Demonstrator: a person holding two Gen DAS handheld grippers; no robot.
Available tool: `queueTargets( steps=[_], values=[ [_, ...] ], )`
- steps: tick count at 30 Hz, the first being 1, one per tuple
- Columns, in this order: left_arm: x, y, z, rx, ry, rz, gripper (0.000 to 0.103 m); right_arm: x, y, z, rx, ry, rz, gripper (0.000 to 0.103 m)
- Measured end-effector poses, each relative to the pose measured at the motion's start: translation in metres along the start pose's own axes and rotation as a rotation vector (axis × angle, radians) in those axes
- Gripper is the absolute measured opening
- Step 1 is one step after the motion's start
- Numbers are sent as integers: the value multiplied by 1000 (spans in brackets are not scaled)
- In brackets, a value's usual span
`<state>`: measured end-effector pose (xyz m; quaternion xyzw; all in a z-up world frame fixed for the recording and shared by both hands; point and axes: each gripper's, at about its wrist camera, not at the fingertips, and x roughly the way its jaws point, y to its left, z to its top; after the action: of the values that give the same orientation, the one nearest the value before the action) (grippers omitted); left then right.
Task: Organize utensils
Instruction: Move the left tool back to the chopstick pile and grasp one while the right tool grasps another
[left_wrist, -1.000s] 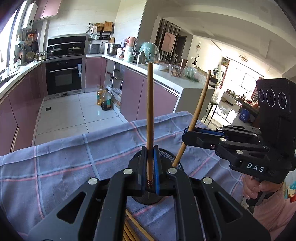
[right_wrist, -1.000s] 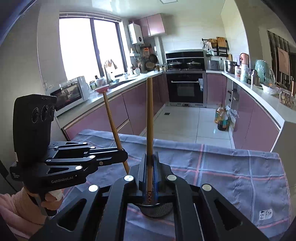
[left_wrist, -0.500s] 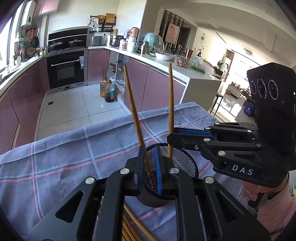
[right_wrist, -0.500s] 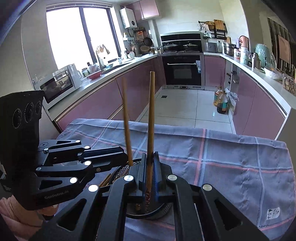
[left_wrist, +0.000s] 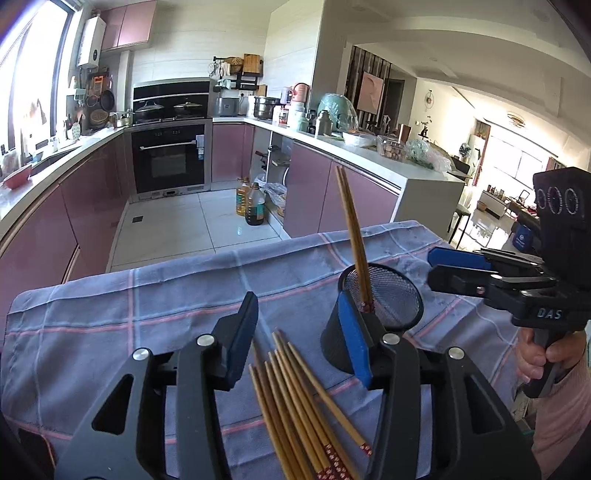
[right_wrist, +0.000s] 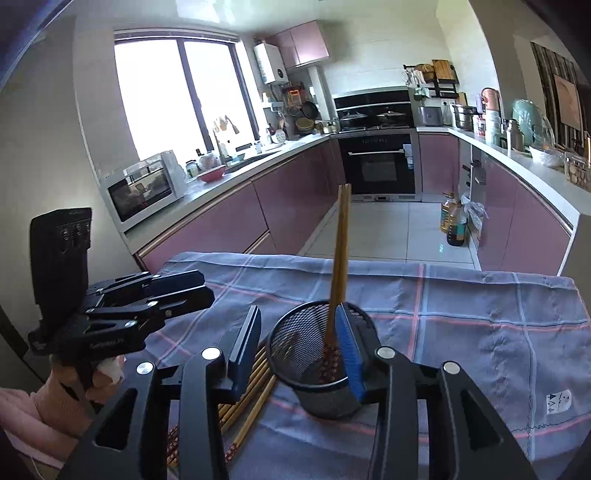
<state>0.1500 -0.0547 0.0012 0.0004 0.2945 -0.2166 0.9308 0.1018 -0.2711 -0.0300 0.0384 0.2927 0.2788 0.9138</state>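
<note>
Looking down the left gripper (left_wrist: 299, 332), you get the loose bundle of chopsticks (left_wrist: 295, 402) fanned flat on the cloth right between its fingers, red patterned ends toward the camera. The right-wrist view only catches that bundle poking out behind a finger, but it shows deeper into the black mesh cup (right_wrist: 319, 354), where the two chopsticks (right_wrist: 340, 258) stand together, leaning on the rim. From the left view the same pair tilts left out of the cup.

Both tools have just been opening: the left one's jaws stand apart with nothing pressed between them, and the right gripper (right_wrist: 299, 343) is spread too, one blue pad by the cup's rim, gripping nothing. Each view shows the other gripper held in a hand with a pink sleeve.

Materials: bamboo-coloured sticks, fine round wire mesh, matte black plastic fingers with blue rubber pads. The table wears a blue-grey tablecloth (right_wrist: 461, 314) with pink and white check lines, slightly wrinkled. Behind it, a sunlit kitchen with glossy mauve cabinets, white counters, a black built-in oven (right_wrist: 378, 166) and pale floor tiles.
</note>
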Motion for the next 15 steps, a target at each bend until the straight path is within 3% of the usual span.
queueTargets(
  steps=[7,15],
  values=[
    [2,28,-47,-28,107,43,47,21,31,-40,-15,119,69,40],
    [30,35,-96,-51,237,49,47,62,39,-73,36,249,28,38]
  ],
)
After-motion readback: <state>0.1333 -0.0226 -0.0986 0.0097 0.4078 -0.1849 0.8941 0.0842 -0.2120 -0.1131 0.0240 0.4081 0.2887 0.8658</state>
